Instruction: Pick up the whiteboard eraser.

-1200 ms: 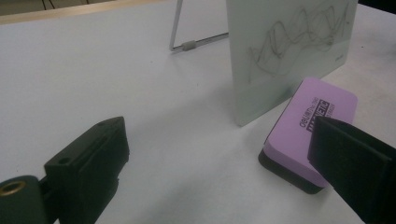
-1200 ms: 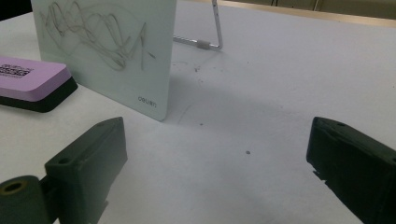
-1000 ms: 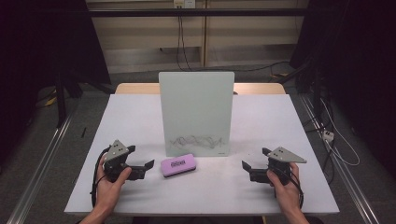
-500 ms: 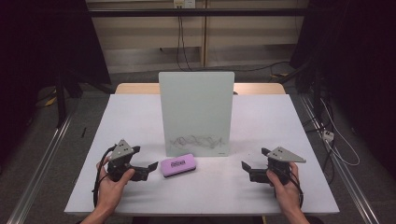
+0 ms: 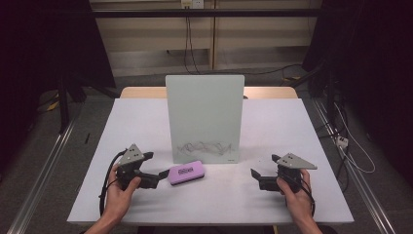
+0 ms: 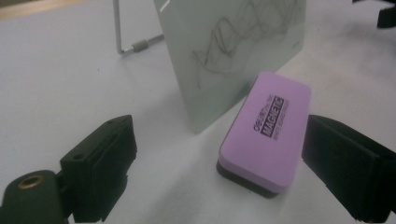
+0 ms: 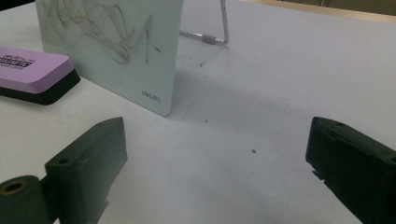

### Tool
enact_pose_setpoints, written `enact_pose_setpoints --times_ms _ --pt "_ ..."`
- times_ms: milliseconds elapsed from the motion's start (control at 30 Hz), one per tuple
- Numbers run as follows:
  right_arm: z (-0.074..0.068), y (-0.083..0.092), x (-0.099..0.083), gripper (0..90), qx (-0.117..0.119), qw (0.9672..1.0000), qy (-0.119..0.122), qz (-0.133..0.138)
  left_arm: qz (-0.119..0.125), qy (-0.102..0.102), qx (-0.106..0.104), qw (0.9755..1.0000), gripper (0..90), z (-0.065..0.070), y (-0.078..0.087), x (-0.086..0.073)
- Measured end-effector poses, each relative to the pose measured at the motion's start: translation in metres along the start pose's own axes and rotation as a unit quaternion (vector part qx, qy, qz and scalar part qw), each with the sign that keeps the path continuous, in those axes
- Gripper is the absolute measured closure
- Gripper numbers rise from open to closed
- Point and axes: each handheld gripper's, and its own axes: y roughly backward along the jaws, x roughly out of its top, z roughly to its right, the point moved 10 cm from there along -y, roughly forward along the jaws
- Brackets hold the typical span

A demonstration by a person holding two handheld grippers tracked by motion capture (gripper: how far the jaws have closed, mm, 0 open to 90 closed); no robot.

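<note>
A lab or recording studio is suggested rather than a home. A plain white table (image 5: 146,122) is set alone on a grey floor (image 5: 44,151), and dark curtains (image 5: 44,44) are hung at the left and right. Cables (image 5: 187,34) are run down the far wall from a socket, and more are trailed across the floor at the right. Metal rails (image 5: 39,185) are laid along the floor on both sides of the table.
</note>
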Motion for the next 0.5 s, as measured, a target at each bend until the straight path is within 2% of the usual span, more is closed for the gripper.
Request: enact_pose_setpoints --times_ms 33,100,167,233,300,333,400,500 --pt "0.0 0.0 0.0 5.3 0.0 1.0 0.001 0.0 0.0 0.0 0.0 1.0 9.8 0.0 0.0 0.0" --pt "-0.002 0.0 0.0 5.3 0.001 1.0 0.002 0.0 -0.002 -0.007 -0.015 0.9999 10.0 0.005 -0.002 0.001" --pt "-0.002 0.0 0.0 5.3 0.002 1.0 0.003 -0.001 0.004 -0.015 -0.016 0.9997 9.9 0.007 -0.004 0.005" --pt "-0.002 0.0 0.0 5.3 0.003 1.0 0.002 0.0 -0.004 -0.026 -0.013 0.9996 10.0 0.01 -0.006 0.007" --pt "-0.002 0.0 0.0 5.3 0.004 1.0 0.001 0.0 -0.006 -0.031 -0.024 0.9992 10.0 0.016 -0.009 0.011" --pt "-0.001 0.0 0.0 5.2 0.004 1.0 0.0 0.0 -0.016 -0.039 -0.039 0.9984 10.0 0.022 -0.011 0.015" --pt "-0.001 0.0 0.0 5.2 0.004 1.0 0.0 0.0 -0.018 -0.04 -0.042 0.9981 9.9 0.026 -0.012 0.017" --pt "-0.002 0.0 0.0 5.2 0.005 1.0 0.001 0.0 -0.031 -0.055 -0.049 0.9968 9.3 0.03 -0.015 0.022"
